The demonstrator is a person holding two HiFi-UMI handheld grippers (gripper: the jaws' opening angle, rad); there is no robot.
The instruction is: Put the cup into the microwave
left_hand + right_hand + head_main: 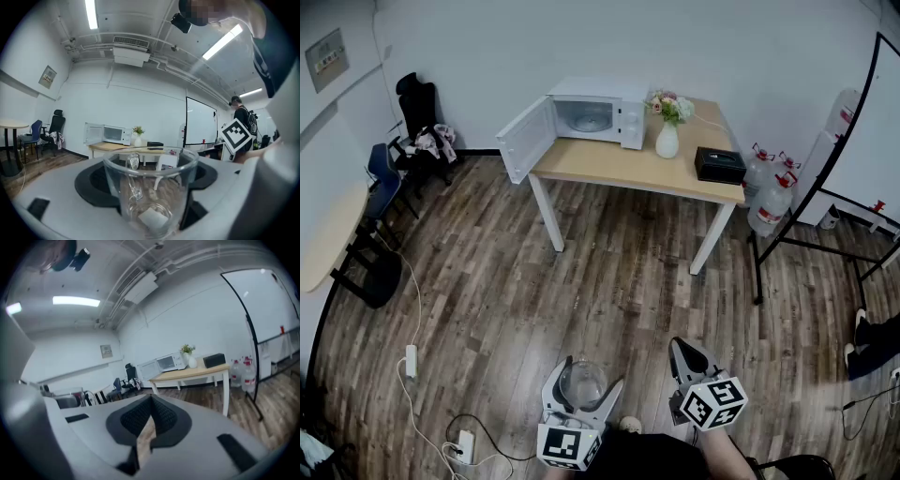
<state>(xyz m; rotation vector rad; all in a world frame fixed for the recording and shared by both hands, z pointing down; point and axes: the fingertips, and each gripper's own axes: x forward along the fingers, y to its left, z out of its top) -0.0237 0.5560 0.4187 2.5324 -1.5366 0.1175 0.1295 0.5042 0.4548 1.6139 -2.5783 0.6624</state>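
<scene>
A clear glass cup [582, 382] with a handle stands upright between the jaws of my left gripper [583, 386], held up over the wooden floor. In the left gripper view the cup [150, 187] fills the space between the two pads. My right gripper [680, 349] hovers beside it to the right, shut, with nothing in it; its jaws meet at the tip [151, 401]. The white microwave [591, 114] sits far ahead on the left end of a wooden table [647, 169], its door [525, 139] swung wide open to the left and its inside bare.
On the table stand a white vase with flowers [667, 141] and a black box [719, 165]. Water bottles [769, 202] and a whiteboard stand [825, 178] are at the right. Chairs [417, 122] and a round table [328, 234] are at the left. Cables and a power strip [411, 361] lie on the floor.
</scene>
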